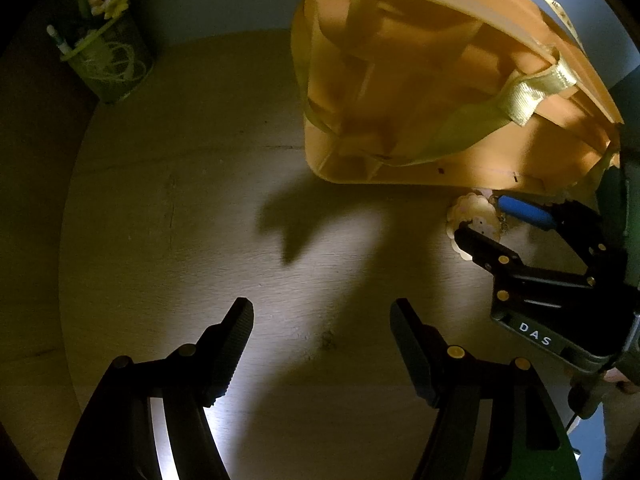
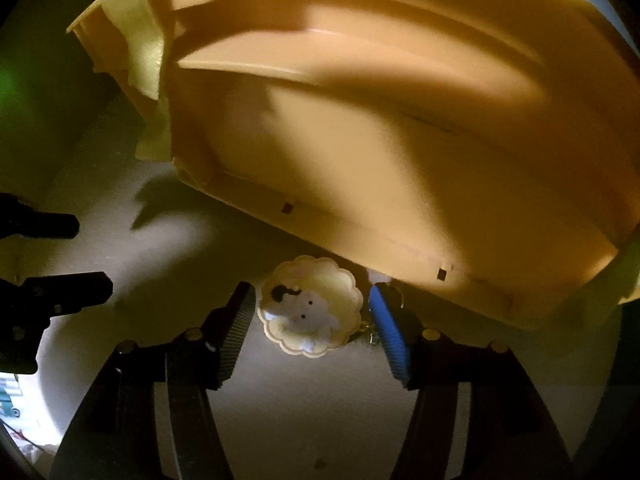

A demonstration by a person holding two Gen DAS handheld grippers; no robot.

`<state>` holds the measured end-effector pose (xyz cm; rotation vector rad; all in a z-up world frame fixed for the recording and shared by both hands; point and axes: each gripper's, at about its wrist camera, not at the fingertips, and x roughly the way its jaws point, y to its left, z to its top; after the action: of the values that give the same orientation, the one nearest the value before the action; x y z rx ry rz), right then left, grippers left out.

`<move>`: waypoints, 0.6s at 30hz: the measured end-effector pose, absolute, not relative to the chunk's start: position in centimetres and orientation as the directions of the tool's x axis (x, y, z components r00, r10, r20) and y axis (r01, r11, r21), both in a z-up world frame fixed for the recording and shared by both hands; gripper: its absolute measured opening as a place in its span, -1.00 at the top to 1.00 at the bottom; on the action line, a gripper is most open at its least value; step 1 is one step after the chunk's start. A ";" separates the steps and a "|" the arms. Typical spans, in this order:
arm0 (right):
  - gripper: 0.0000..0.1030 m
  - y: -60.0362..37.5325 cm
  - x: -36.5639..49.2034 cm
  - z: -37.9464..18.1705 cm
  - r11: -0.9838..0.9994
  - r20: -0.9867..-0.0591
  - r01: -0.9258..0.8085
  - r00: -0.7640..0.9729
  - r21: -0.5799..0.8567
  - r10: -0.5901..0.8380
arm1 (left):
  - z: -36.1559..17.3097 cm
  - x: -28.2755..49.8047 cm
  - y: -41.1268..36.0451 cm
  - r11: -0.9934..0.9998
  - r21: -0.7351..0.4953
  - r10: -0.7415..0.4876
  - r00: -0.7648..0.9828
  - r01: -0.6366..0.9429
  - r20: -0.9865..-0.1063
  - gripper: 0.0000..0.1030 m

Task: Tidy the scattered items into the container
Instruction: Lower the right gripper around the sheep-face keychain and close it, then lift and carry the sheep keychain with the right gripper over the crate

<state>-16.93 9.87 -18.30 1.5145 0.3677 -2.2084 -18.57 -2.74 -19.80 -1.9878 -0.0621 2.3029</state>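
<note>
A cream scalloped charm (image 2: 311,307) with a white cartoon figure lies on the table right in front of the orange container (image 2: 380,120). My right gripper (image 2: 316,320) is open, with its fingers on either side of the charm; the right finger carries a blue pad (image 2: 390,336). In the left wrist view the charm (image 1: 474,214) shows at the right, under the right gripper (image 1: 516,220), beside the orange container (image 1: 420,80) with its yellow ribbon handle (image 1: 532,92). My left gripper (image 1: 322,344) is open and empty over bare table.
A green mesh pen cup (image 1: 108,60) with a small yellow figure stands at the far left by the wall. The wooden table (image 1: 180,200) is dimly lit, with the gripper's shadow in the middle. The left gripper shows at the left edge of the right wrist view (image 2: 60,256).
</note>
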 end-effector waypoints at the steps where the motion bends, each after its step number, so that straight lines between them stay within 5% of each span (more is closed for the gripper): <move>1: -0.10 9.8 -16.9 -18.4 -0.870 -0.930 0.493 -0.312 0.017 -0.195 | -19.8 -18.6 -2.7 -0.994 -0.097 0.102 -0.142 -0.046 -0.985 -0.30; 18: -0.06 10.1 -17.2 -18.9 -0.879 -0.938 0.476 -0.303 0.001 -0.166 | -19.0 -18.2 -1.1 -0.995 -0.090 0.096 -0.151 -0.043 -0.984 -0.30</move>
<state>-17.24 10.09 -18.87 1.5488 0.3909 -2.2201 -18.22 -1.14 -19.03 -1.9840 -0.0626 2.3158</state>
